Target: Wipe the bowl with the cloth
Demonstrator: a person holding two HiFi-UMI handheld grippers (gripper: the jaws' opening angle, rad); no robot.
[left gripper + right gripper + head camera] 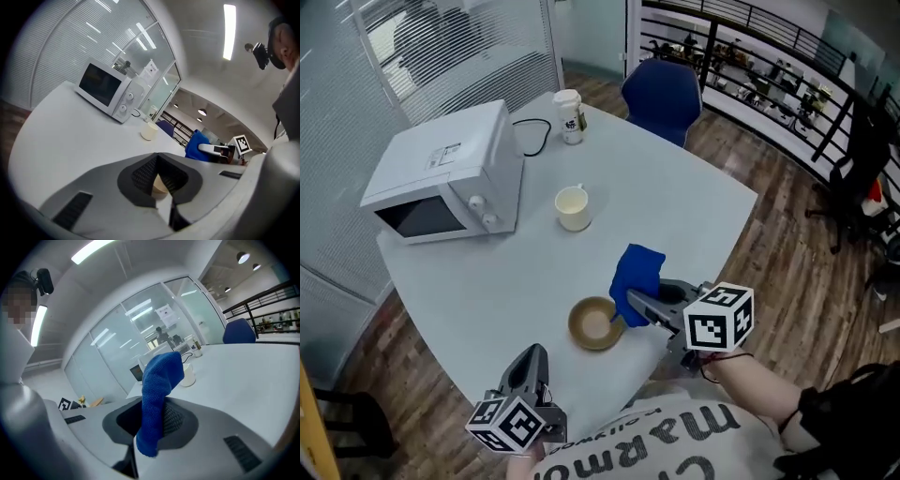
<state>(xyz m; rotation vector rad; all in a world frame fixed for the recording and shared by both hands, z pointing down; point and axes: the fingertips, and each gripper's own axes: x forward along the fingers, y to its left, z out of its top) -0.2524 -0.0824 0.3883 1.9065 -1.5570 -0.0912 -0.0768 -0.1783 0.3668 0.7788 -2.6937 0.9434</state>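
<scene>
Left gripper (534,354) at 7 o'clock — jaws shut, empty, right gripper (633,302) jaws pinching blue cloth (639,267), bowl (595,323) between them.

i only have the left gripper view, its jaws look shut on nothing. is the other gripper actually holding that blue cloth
Observer: Yes. The right gripper view shows the blue cloth pinched in the right gripper, with its free end sticking up past the jaws.
Operator: where's the bowl, my gripper blocks most of it
Observer: In the head view the bowl sits on the table near its front edge. It is ahead of the left gripper and not touched by it.
Operator: how close is the cloth to it
Observer: In the head view the cloth hangs right at the bowl's right rim. I cannot tell whether they touch.
</scene>
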